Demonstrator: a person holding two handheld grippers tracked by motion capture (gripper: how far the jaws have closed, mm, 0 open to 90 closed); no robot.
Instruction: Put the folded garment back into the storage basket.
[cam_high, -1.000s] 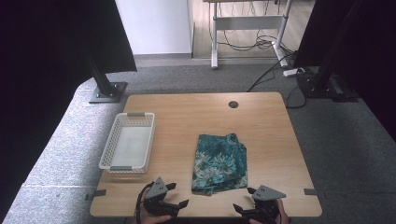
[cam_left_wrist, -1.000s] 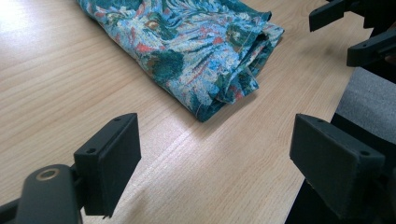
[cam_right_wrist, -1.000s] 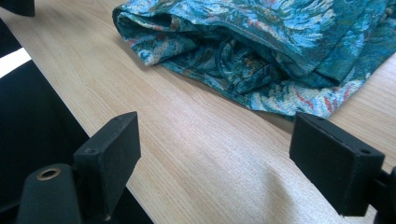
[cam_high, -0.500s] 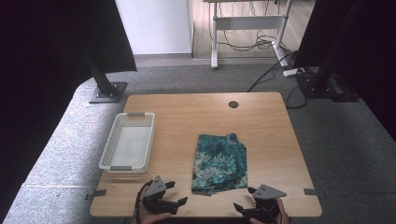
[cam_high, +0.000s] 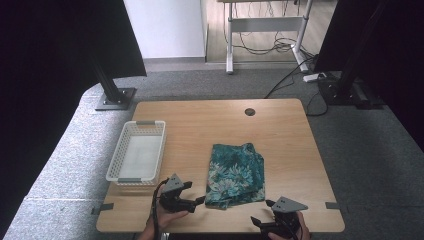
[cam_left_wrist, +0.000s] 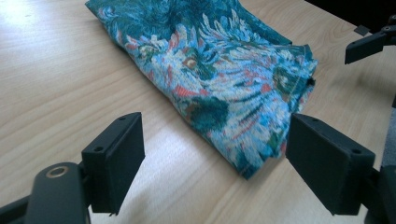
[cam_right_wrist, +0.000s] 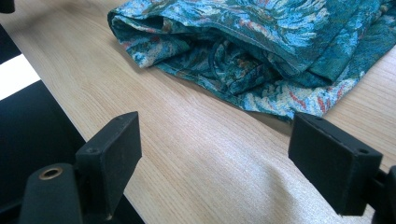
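Observation:
A folded teal cloth (cam_high: 234, 174) with a white and red flower print lies on the wooden table (cam_high: 280, 135), right of centre and near the front. My left gripper (cam_high: 199, 202) stands open at the cloth's front left corner, jaws pointing at it. In the left gripper view the cloth's folded edge (cam_left_wrist: 233, 93) lies just ahead of the wide-apart jaws. My right gripper (cam_high: 260, 214) is open at the front edge, right of the cloth's near end. The cloth's layered folds (cam_right_wrist: 252, 51) show ahead of its jaws in the right gripper view.
A white mesh basket (cam_high: 135, 175) sits empty at the table's left side. A round cable hole (cam_high: 250, 111) is near the far edge. Bare wood lies right of the cloth. Black stands and cables are on the grey floor beyond the table.
My left gripper has edged slightly right toward the cloth's corner. The right gripper and the cloth stay where they were.

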